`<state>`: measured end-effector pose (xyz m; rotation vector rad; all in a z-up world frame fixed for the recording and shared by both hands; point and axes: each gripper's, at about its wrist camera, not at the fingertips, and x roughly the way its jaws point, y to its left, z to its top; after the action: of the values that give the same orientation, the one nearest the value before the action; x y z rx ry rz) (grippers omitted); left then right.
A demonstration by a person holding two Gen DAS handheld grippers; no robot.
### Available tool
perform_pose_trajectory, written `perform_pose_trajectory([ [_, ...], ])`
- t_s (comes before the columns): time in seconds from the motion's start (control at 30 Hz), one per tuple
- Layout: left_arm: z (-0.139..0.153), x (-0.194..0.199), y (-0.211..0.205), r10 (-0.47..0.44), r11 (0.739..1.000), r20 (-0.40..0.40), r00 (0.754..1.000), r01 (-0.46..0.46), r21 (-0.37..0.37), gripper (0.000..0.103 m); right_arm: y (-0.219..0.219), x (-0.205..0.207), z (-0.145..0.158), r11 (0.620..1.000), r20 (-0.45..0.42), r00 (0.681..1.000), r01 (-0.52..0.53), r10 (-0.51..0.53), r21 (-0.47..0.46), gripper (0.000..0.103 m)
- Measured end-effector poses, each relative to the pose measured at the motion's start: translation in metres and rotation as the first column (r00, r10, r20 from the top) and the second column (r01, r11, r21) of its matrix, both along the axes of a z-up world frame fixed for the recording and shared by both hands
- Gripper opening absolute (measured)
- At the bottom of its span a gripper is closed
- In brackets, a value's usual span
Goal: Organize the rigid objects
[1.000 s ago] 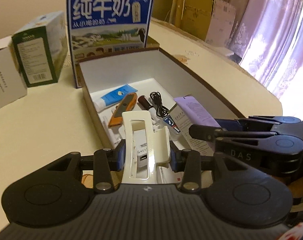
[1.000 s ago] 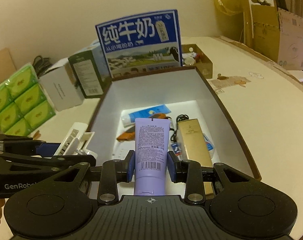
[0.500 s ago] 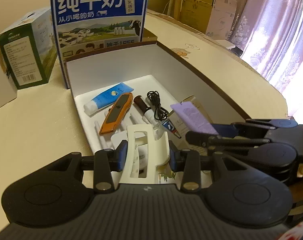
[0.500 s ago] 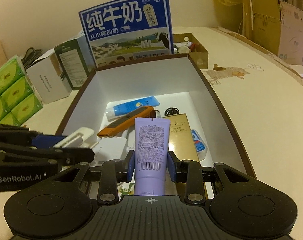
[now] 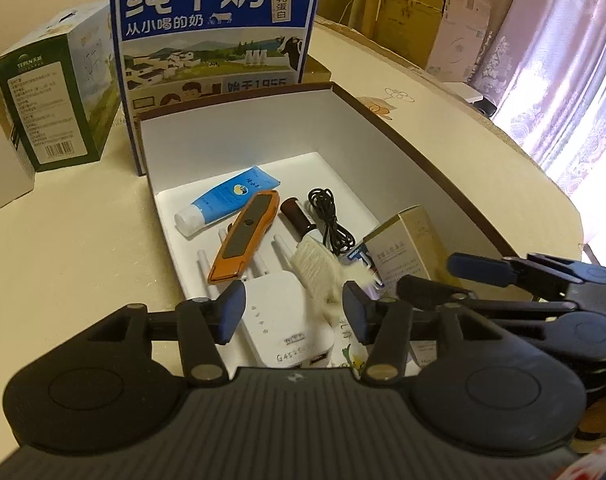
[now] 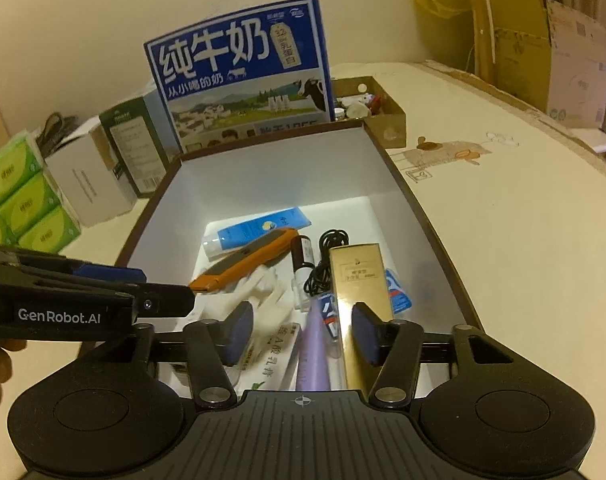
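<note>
A brown-rimmed white box (image 5: 423, 152) (image 6: 423, 208) holds a blue tube (image 5: 227, 200), an orange utility knife (image 5: 245, 236), a black cable (image 5: 327, 220), a gold carton (image 6: 359, 276) and a white router (image 5: 287, 320). My left gripper (image 5: 293, 308) hangs over the box's near end, jaws opening. A blurred white plastic piece (image 5: 319, 276) lies loose below them, touching neither pad. My right gripper (image 6: 303, 332) is beside it, jaws opening too. The purple tube (image 6: 313, 344) lies free between them against the gold carton.
A blue milk carton panel (image 5: 215, 28) stands behind the box, with a green carton (image 5: 51, 92) to its left. Green tissue packs (image 6: 19, 200) and a small brown box (image 6: 375, 112) sit on the table. Cardboard boxes (image 6: 543, 52) and a curtain (image 5: 563, 80) stand beyond.
Both grippers came in over the box and their jaws spread. The left one let go of the white plastic piece, the right one let go of the purple tube; both dropped into the box.
</note>
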<state>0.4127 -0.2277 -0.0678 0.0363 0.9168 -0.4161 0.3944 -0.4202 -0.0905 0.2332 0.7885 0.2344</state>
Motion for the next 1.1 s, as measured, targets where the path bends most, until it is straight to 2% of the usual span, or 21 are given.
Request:
perform_pose_trajectory([
  [0.37,0.008,-0.019,0.012,-0.016,1.000,0.029,0.999,0.016,-0.001,0.055,0.005,-0.024,0.012,1.000,-0.021,0.999,0.028,-0.028,0.011,0.066],
  [0.43,0.011,-0.025,0.016,-0.016,1.000,0.040,0.999,0.016,-0.005,0.059,0.008,-0.030,0.014,0.999,-0.021,0.999,0.036,-0.036,0.013,0.067],
  [0.77,0.027,-0.064,0.047,-0.009,1.000,0.086,0.996,0.011,-0.017,0.062,0.029,-0.063,0.031,0.998,-0.023,0.998,0.063,-0.064,-0.015,0.067],
  [0.83,0.030,-0.074,0.056,-0.002,1.000,0.095,0.995,0.004,-0.016,0.066,0.035,-0.070,0.035,0.998,-0.030,0.998,0.063,-0.064,-0.015,0.067],
  [0.97,0.037,-0.098,0.080,0.015,1.000,0.114,0.993,-0.014,-0.015,0.067,0.050,-0.088,0.044,0.997,-0.025,0.997,0.075,-0.075,-0.020,0.067],
  [1.1,0.042,-0.121,0.104,0.037,0.999,0.131,0.991,-0.035,-0.012,0.073,0.068,-0.111,0.051,0.997,-0.022,0.997,0.067,-0.068,-0.025,0.067],
])
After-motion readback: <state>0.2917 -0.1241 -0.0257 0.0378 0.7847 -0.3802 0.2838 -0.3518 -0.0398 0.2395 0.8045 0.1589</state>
